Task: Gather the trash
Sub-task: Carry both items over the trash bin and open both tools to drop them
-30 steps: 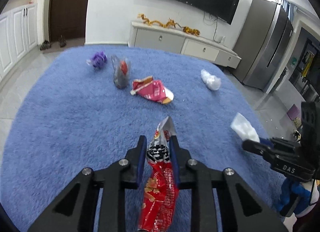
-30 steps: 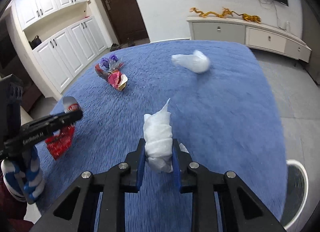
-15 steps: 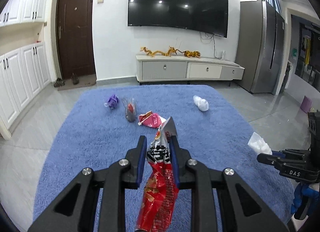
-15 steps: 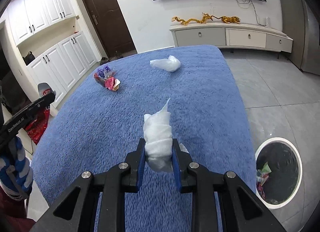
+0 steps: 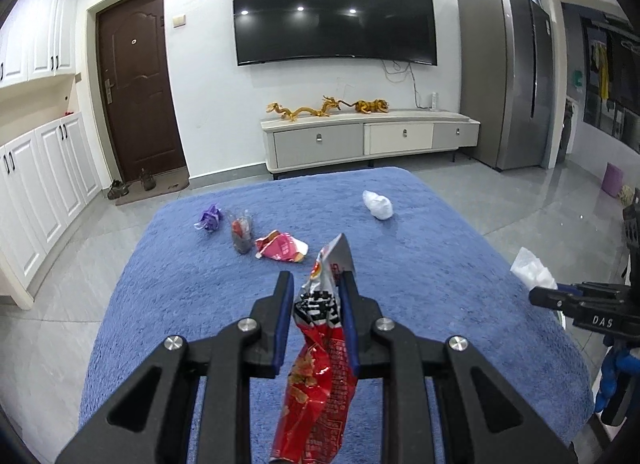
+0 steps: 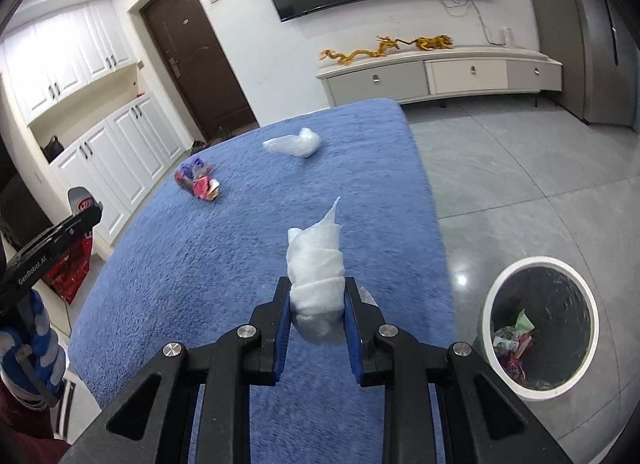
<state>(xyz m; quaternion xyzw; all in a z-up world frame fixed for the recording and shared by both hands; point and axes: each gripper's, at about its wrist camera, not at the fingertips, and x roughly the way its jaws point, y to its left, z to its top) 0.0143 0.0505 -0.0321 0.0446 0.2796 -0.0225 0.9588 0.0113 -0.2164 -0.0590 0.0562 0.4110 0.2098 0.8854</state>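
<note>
My left gripper (image 5: 316, 284) is shut on a red snack bag (image 5: 320, 368) that hangs down between its fingers, held above the blue rug (image 5: 420, 256). My right gripper (image 6: 316, 292) is shut on a crumpled white tissue (image 6: 316, 260), above the rug's right part. A white trash bin (image 6: 538, 328) with wrappers inside stands on the floor at lower right. On the rug lie a pink wrapper (image 5: 282, 248), a clear wrapper (image 5: 241, 230), a purple wrapper (image 5: 210, 217) and a white plastic bag (image 5: 378, 204).
A grey tiled floor (image 6: 520, 168) surrounds the rug. A low TV cabinet (image 5: 368, 138) stands against the far wall, a fridge (image 5: 508, 84) at the right, white cupboards (image 5: 40, 176) at the left. The right gripper shows at the right edge of the left wrist view (image 5: 548, 286).
Both grippers have risen and pulled back from the rug with their loads held. The trash bin has come into the right wrist view and now sits closer.
</note>
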